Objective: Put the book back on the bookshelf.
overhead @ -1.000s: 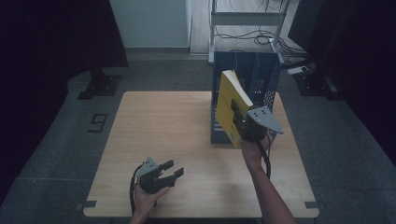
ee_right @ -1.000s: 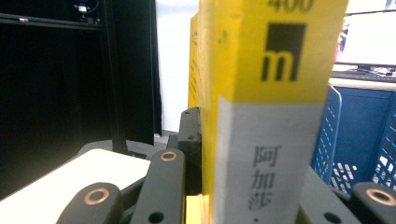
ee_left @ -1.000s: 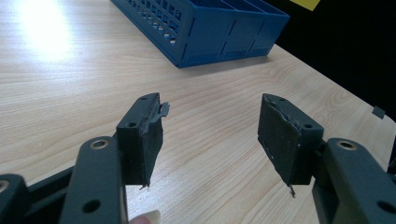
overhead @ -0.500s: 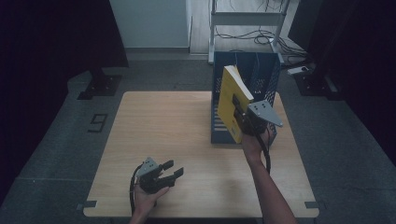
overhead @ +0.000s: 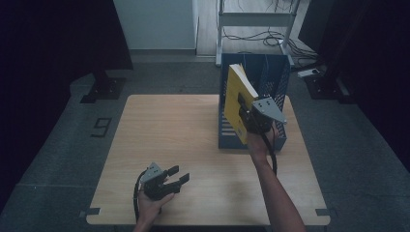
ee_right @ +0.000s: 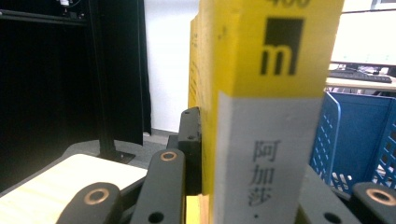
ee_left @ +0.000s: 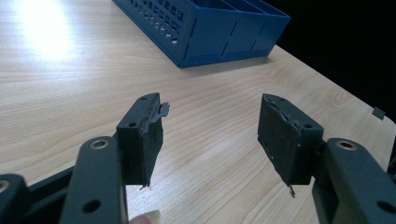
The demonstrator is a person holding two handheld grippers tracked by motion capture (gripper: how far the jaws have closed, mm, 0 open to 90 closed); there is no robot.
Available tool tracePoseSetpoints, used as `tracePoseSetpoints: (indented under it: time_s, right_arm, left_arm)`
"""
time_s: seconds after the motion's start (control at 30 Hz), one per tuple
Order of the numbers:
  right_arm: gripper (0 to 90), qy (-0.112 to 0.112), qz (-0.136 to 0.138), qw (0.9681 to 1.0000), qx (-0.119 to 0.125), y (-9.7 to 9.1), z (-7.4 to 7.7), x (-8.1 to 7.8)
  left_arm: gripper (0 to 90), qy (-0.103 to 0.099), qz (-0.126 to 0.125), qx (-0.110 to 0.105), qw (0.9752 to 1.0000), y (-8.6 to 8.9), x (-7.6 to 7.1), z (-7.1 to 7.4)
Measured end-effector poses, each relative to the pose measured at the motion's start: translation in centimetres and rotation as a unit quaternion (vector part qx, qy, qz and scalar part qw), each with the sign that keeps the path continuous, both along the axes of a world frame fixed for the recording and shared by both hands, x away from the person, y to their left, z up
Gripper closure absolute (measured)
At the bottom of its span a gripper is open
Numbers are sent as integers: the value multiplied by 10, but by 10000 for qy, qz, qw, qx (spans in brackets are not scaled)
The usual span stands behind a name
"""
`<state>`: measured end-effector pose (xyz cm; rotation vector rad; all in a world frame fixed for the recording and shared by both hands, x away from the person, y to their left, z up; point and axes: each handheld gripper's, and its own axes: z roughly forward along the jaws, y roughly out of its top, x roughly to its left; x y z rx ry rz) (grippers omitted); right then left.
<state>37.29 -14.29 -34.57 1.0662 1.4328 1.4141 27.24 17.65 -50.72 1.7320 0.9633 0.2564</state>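
Book: one, yellow, upright at the blue rack's front, lower edge hidden.
Right hand-held gripper: clamped on book.
Left hand-held gripper: wide, empty, well apart from rack on desk.

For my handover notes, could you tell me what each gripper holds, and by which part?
The right gripper clamps the yellow book across its spine end, above the blue file rack. The left gripper holds nothing.
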Motion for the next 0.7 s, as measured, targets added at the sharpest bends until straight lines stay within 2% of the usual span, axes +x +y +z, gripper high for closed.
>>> tracePoseSetpoints:
  time_s: [0.27, 0.7]
  right_arm:
    - [747, 127, -102, 9999, -26, 1, -6, 12]
    - [747, 155, -194, 9996, -120, 13, -10, 28]
  left_arm:
    - [405, 8, -2, -3, 10000, 1, 0, 0]
    - [405, 0, 35, -76, 10000, 5, 0, 2]
